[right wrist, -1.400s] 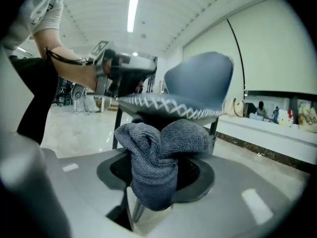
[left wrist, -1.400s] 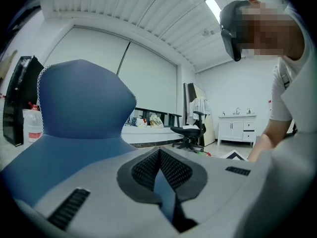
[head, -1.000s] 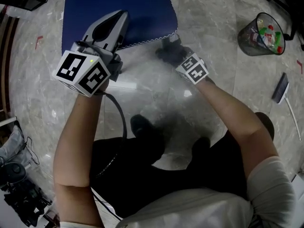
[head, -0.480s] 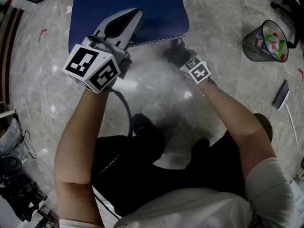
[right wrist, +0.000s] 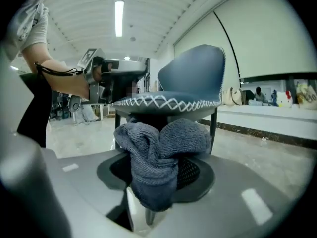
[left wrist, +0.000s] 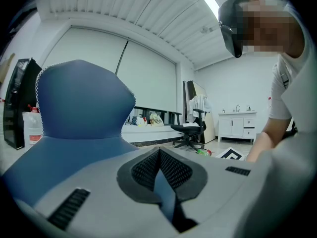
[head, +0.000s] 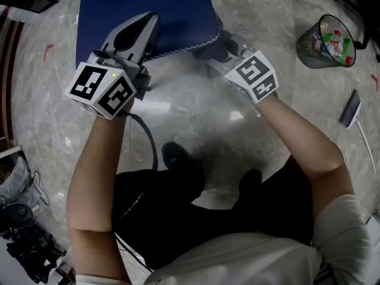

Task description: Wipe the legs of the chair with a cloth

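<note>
The blue chair seat (head: 148, 8) fills the top of the head view. From low down the right gripper view shows the seat's stitched edge (right wrist: 166, 102), the backrest (right wrist: 195, 71) and one dark chair leg (right wrist: 214, 125). My right gripper (head: 222, 43) is by the seat's front right corner, shut on a bunched grey cloth (right wrist: 161, 148). That cloth (head: 206, 52) sits just under the seat edge. My left gripper (head: 145, 22) points over the seat's front edge; its jaws (left wrist: 159, 157) are shut with nothing between them.
A mesh waste bin (head: 328, 40) with rubbish stands on the marble floor at the right, a flat dark tool (head: 350, 108) below it. An office chair (left wrist: 190, 128) and white cabinet (left wrist: 237, 125) stand far off. A cable (head: 148, 141) hangs from the left gripper.
The right gripper has moved forward to the seat's corner with the cloth, its marker cube now turned up. The left gripper holds about the same place.
</note>
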Demonstrator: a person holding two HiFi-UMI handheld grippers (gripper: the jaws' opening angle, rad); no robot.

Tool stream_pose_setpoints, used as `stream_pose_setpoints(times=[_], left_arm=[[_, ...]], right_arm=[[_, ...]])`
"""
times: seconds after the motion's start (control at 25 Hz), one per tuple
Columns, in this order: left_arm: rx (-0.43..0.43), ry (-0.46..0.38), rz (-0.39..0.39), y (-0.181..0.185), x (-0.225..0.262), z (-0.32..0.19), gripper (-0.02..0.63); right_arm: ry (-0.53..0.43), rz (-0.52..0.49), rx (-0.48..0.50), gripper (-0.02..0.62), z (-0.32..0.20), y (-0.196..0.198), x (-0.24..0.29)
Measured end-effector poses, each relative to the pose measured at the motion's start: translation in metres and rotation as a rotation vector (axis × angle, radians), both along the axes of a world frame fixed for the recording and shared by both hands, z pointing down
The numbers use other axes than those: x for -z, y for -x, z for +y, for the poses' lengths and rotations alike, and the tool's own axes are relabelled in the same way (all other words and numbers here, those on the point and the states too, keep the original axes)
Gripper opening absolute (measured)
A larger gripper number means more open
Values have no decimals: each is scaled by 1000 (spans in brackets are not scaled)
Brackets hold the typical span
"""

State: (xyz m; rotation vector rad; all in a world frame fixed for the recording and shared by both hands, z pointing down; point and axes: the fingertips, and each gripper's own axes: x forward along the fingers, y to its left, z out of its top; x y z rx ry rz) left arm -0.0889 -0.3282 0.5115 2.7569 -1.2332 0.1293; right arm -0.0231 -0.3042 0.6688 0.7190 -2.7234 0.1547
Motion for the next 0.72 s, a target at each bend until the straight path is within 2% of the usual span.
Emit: stream_pose_setpoints(times=[0.12,0.4,0.6,0.72], left_arm=[[6,6,-15,-1,-1,1,6],[-1,15,-21,-3,-3,1,6],[-11,0,-25,-7,-5,4,6],[-17,-1,-21,-5,-5,3,5]], right_arm=[[33,-20,-20,179,3,0,-27],[176,187,25,181,16,2,-156],[426,306,-1,183,32,-6,-247],[514,339,-30,178,39,-10,-274]])
